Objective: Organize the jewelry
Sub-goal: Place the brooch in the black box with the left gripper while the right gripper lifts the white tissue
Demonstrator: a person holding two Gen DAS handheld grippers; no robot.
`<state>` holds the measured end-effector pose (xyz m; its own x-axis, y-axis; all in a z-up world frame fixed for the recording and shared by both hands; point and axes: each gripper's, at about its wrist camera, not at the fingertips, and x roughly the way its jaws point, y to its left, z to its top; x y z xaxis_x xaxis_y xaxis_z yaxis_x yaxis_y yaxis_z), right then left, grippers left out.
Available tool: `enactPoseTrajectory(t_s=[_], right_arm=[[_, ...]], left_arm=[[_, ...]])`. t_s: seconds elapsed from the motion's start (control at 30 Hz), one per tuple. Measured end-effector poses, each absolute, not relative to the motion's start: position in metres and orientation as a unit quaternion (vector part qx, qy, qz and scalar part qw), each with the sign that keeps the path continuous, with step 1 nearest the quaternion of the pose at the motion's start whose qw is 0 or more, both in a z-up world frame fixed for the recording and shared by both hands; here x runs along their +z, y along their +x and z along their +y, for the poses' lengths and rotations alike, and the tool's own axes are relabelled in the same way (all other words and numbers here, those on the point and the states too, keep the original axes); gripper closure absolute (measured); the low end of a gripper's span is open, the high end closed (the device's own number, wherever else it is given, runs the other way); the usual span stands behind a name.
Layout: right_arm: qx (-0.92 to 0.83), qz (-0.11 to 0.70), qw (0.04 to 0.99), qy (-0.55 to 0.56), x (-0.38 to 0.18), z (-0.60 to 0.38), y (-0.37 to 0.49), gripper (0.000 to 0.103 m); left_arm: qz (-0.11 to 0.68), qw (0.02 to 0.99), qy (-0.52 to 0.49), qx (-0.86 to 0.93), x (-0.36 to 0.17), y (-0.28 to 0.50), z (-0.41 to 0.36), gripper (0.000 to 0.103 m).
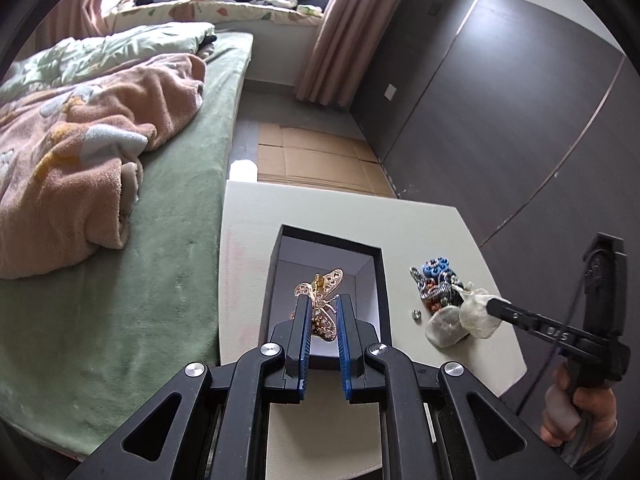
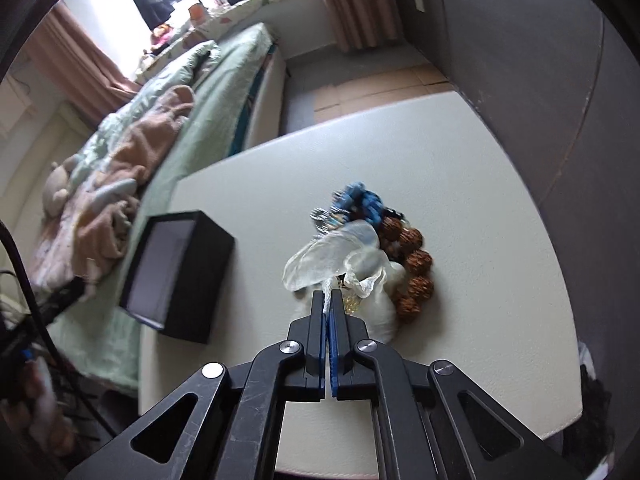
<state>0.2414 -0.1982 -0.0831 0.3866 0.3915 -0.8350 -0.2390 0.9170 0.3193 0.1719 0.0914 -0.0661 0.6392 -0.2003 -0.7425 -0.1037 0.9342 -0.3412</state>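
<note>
One gold butterfly brooch [image 1: 320, 300], lower centre of the left view, pinched in the left gripper [image 1: 322, 312] over the open black box [image 1: 382, 280]. Right gripper [image 2: 331, 294] pressed together on the sheer pouch [image 2: 340, 256] beside the bead pile [image 2: 416, 264], centre frame on the white table [image 2: 480, 200]. Step: boxing the brooch; next likely lowering and releasing it inside, then carrying the pouch over.

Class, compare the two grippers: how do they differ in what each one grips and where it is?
The left gripper clamps a gold butterfly ornament over the open black box; the right gripper pinches a sheer white pouch beside the bead pile on the table. The left's jaws stand slightly apart, the right's nearly meet. Both are shut on something.
</note>
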Motion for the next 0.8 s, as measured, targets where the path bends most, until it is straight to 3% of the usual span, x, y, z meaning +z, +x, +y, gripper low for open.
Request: enactPoseTrajectory(t_s=[0.33,0.37,0.4,0.47,0.53,0.8], right_arm=[[0.250,0.484,0.835,0.083,-0.011,-0.166,0.245,0.100],[0.254,0.481,0.835,0.079,-0.006,-0.161,0.244,0.100],[0.259,0.479,0.835,0.075,-0.001,-0.157,0.243,0.100],[0.274,0.476,0.832,0.072,0.009,-0.146,0.242,0.100],[0.286,0.474,0.830,0.064,0.014,-0.135,0.242,0.100],[0.327,0.483,0.811,0.040,0.010,-0.087,0.244,0.100]], left_arm=[[0.427,0.875,-0.223,-0.050,-0.070,0.201,0.099,0.089],[0.434,0.868,-0.234,-0.057,-0.072,0.203,0.100,0.079],[0.442,0.860,-0.247,-0.063,-0.076,0.205,0.102,0.058],[0.439,0.857,-0.261,-0.059,-0.077,0.204,0.107,0.033],[0.420,0.865,-0.270,-0.049,-0.073,0.195,0.117,0.028],[0.402,0.871,-0.281,0.001,-0.070,0.159,0.150,0.028]])
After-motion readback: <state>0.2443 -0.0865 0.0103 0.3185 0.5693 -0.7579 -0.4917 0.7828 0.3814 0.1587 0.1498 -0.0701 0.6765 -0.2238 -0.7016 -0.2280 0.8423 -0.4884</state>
